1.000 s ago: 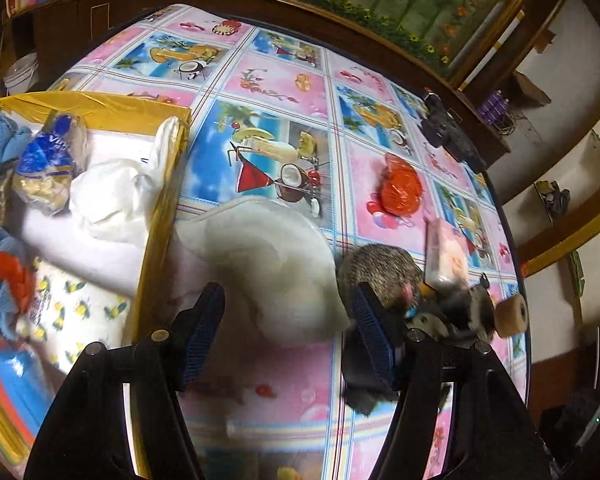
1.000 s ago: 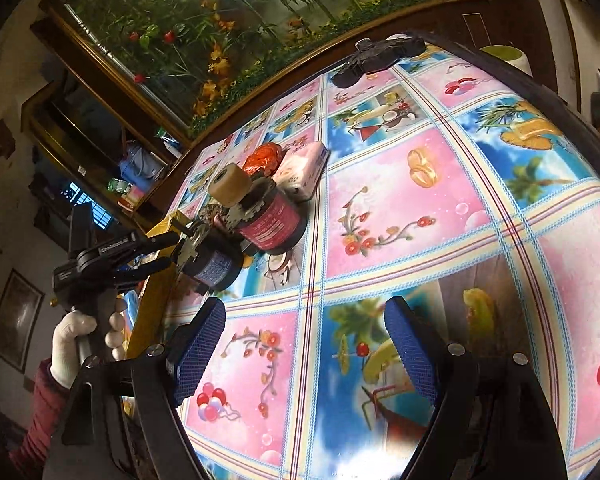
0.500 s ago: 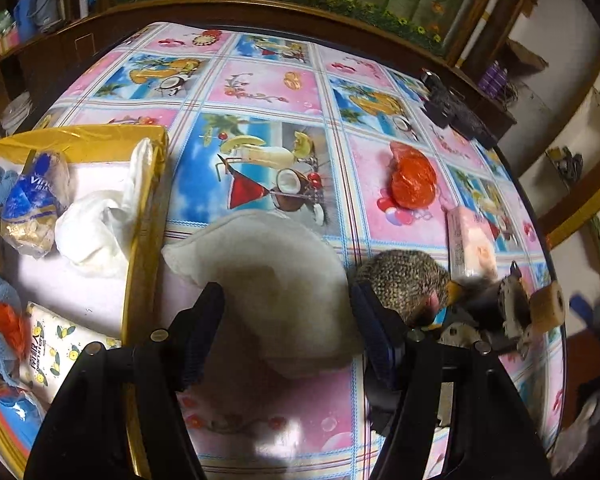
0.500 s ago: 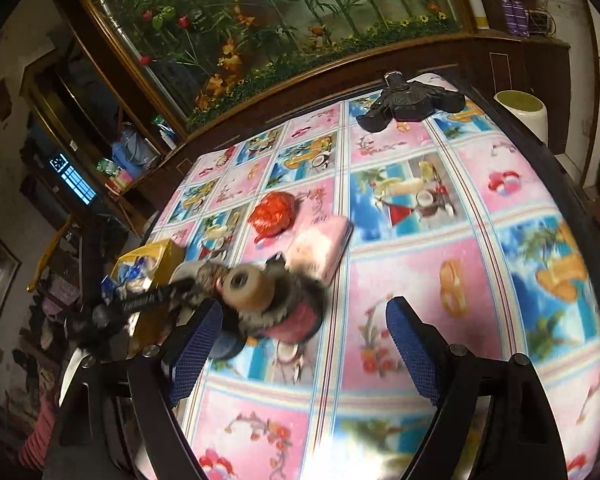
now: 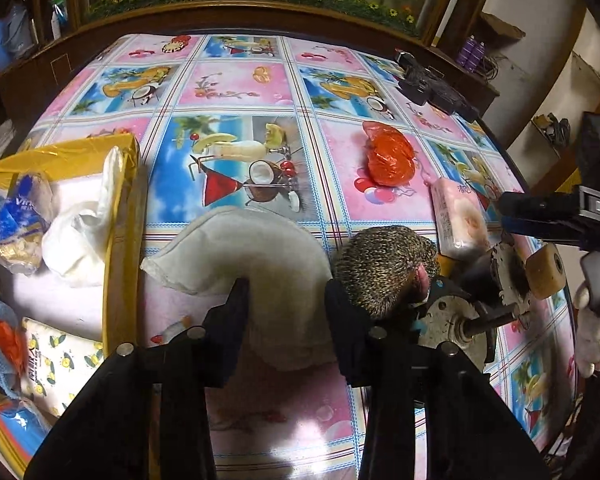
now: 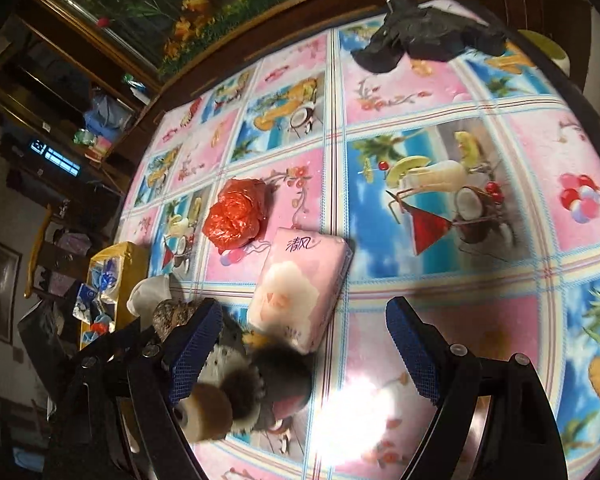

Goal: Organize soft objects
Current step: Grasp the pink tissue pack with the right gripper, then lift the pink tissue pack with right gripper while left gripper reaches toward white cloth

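A white padded cloth [image 5: 240,248] lies on the table beside the yellow box [image 5: 120,216]. My left gripper [image 5: 288,312] has its jaws closing on the cloth's near end, and the fabric bunches between the pads. A speckled brown plush [image 5: 380,268] sits just right of it. My right gripper [image 6: 304,344] is open, and the near end of a pink tissue pack [image 6: 300,292] reaches between its fingertips without touching them. A crumpled red plastic bag [image 6: 236,216] lies beyond the pack. The right gripper [image 5: 540,216] also shows at the right edge of the left wrist view, above the tissue pack [image 5: 460,220].
The yellow box holds a white bag [image 5: 76,236], a blue packet [image 5: 16,216] and other soft items. Thread spools and metal reels [image 5: 540,272] crowd the table's right edge next to the plush. A black device [image 6: 420,40] lies at the far side. A gloved hand [image 5: 592,320] holds the right gripper.
The left jaws have narrowed onto the white cloth, with the view rolled a little. The right gripper has swept across the table and now hovers at the pink tissue pack.
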{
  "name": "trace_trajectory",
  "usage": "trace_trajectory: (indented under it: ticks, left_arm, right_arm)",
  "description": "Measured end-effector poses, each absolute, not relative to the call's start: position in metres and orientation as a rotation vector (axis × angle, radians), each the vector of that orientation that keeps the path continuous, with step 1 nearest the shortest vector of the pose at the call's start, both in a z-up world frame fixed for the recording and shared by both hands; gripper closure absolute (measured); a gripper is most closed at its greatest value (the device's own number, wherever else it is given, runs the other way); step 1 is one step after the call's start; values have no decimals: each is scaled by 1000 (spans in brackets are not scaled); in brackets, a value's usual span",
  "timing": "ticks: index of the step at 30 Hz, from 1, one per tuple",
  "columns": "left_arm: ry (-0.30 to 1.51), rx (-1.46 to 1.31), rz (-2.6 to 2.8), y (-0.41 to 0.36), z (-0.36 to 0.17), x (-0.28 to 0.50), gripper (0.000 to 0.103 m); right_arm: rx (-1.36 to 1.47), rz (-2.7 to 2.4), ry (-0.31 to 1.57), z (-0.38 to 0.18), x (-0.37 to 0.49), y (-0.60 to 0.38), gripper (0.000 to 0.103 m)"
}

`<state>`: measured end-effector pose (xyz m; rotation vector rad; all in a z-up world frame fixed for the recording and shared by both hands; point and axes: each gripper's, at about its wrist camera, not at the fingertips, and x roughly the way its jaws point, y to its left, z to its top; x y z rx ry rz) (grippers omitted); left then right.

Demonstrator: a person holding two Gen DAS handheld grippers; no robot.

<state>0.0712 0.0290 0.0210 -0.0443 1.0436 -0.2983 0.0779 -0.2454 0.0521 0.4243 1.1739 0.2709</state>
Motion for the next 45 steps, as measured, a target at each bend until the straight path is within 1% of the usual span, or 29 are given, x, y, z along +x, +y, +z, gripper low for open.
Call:
trace_trajectory:
  ticks: [8, 9, 11, 13, 14, 15, 17, 19, 21, 22, 23, 25, 26, 27, 28, 29, 32, 37, 45]
  left_arm:
    - [1053, -52, -318, 27, 16, 81, 66]
    - [1069, -72, -326, 28, 15, 84, 65]
    - [1098, -107, -328, 33, 12, 87, 64]
    - [1088, -116, -312, 36, 13, 85, 64]
    - [1083, -126, -304, 39, 13, 84, 64]
    - [1084, -134, -294, 41, 13, 84, 61]
    - [1092, -139, -285, 41, 11, 86, 61]
    - [1093, -134, -270, 38, 11, 88, 58]
    - [1099, -109, -274, 32, 11, 93, 43]
    - [1100, -71, -272, 27, 11, 97, 40]
    - [1104, -67, -274, 26, 11, 100, 37]
    - [1109, -43, -285, 23, 11, 107, 37]
    - [1108, -48, -295, 23, 11, 108, 40]
    - [1099, -73, -309, 25, 11, 106, 61]
    - [1102, -78, -307, 25, 11, 106, 78]
    - [1104, -79, -303, 26, 11, 104, 87]
    - [1083, -89, -310, 29, 16, 95, 87]
    - [1013, -129, -359, 34, 45, 67, 89]
    - [902, -275, -485, 61, 91, -2, 89]
  right_arm:
    - [220, 259, 1344, 29, 131, -201, 19]
    - [205, 260, 1348, 27, 134, -197, 16]
    - [156, 267, 1366, 26, 139, -188, 16]
    - [118, 265, 1361, 26, 140, -184, 19]
    - [94, 257, 1350, 26, 138, -182, 25]
    - [64, 239, 1333, 27, 135, -182, 37]
    - [61, 235, 1311, 27, 130, -184, 41]
    - [62, 222, 1288, 29, 123, -189, 42]
    - [69, 209, 1262, 29, 112, -193, 43]
    - [72, 204, 1248, 31, 104, -197, 43]
    - [80, 200, 1230, 34, 94, -204, 43]
    - [108, 208, 1199, 40, 81, -213, 43]
    - [121, 211, 1175, 47, 72, -218, 43]
    - [129, 209, 1156, 52, 65, -222, 43]
    - [141, 207, 1135, 57, 58, -226, 43]
    - [154, 206, 1118, 63, 50, -230, 43]
    - [198, 196, 1065, 78, 29, -245, 43]
    - [257, 210, 998, 98, -10, -264, 43]
    - [282, 258, 946, 128, -81, -275, 43]
